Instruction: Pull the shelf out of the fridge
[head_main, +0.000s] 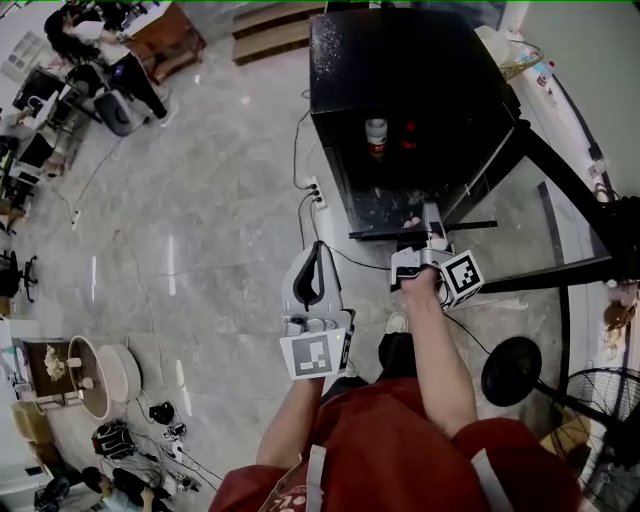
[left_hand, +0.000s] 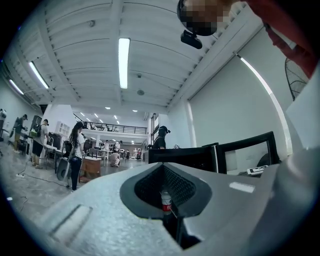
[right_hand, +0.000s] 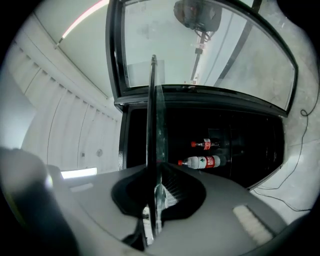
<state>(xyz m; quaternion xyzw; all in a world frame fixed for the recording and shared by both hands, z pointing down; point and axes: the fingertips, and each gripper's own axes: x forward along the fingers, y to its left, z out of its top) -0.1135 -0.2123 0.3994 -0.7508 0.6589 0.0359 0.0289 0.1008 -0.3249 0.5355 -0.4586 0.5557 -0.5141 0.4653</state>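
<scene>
Red shirt (head_main: 390, 450) fills the bottom of the head view, with both arms reaching toward the black fridge (head_main: 400, 90). Its glass door (head_main: 560, 170) stands swung open on the fridge's right side. At the fridge's open front, the glass shelf (right_hand: 152, 125) shows edge-on. The right gripper (right_hand: 155, 192) is clamped on its front edge, jaws nearly together with the pane pinched between the pads. The left gripper (head_main: 316, 255) hangs short of the fridge, jaws closed on nothing. Deep inside the fridge are a clear bottle (right_hand: 202, 161) and, just beside it, a darker bottle (right_hand: 206, 144), both red-labelled.
</scene>
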